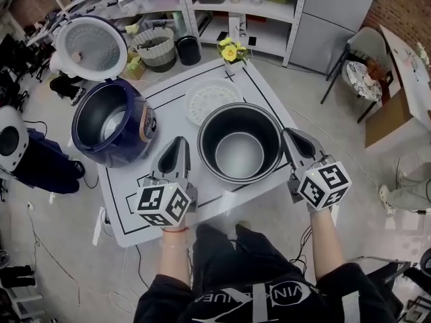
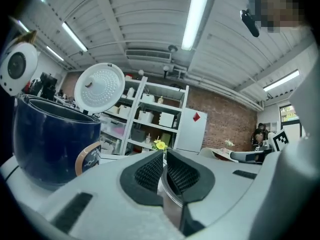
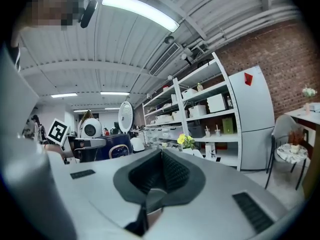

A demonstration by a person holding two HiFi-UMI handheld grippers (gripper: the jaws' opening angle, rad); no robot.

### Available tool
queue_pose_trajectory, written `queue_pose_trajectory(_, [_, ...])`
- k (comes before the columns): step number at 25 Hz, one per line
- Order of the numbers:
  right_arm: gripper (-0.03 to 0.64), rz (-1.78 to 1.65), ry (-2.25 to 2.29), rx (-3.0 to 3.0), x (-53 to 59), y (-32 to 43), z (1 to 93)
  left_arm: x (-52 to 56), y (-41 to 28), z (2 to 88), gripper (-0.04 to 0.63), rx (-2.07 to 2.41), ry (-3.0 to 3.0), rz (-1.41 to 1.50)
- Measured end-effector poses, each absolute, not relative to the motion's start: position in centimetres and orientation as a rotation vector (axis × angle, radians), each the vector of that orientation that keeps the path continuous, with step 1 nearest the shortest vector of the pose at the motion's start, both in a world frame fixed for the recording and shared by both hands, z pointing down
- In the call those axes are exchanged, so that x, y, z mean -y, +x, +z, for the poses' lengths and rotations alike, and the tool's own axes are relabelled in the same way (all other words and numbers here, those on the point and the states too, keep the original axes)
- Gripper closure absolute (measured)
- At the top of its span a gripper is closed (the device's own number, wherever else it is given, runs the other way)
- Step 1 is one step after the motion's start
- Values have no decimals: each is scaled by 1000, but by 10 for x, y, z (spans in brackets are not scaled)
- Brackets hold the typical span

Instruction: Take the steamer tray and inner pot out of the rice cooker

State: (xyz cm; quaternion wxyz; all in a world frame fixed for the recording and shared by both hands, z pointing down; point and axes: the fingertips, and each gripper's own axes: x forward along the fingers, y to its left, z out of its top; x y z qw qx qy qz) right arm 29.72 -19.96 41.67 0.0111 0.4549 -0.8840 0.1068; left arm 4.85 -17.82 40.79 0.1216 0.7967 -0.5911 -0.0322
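So at this point the inner pot (image 1: 239, 143) was out of the rice cooker (image 1: 111, 123), which sat in the upper left with its lid flipped up and its cavity empty. The pot was in the middle of the frame over the white table (image 1: 128, 227), carried by just two small bites on its lip. The left gripper (image 2: 164, 160) was clamped on the thin metal edge at the pot's left side, and the right gripper (image 3: 161, 159) was clamped the same way on the right. The steamer tray (image 1: 210, 99) was already lying on the table just behind the pot, so my guess was that only the set-down was left. What worried me was that both grips were on a slick, thin rim and roughly opposite each other. The pot could pivot on that line and swing or tip if one hand rose faster than the other. If the hands drifted apart, the rim could slide out of a pair of pads and the pot would drop onto the table. The tray was also near the pot's far edge, so setting down too far up the frame could have landed it on the tray.
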Motion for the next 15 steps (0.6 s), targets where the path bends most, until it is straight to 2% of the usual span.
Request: queue_pose_trajectory(15, [618, 204, 1383, 2838, 171, 293, 358, 155, 52, 346, 581, 1793, 2418, -126])
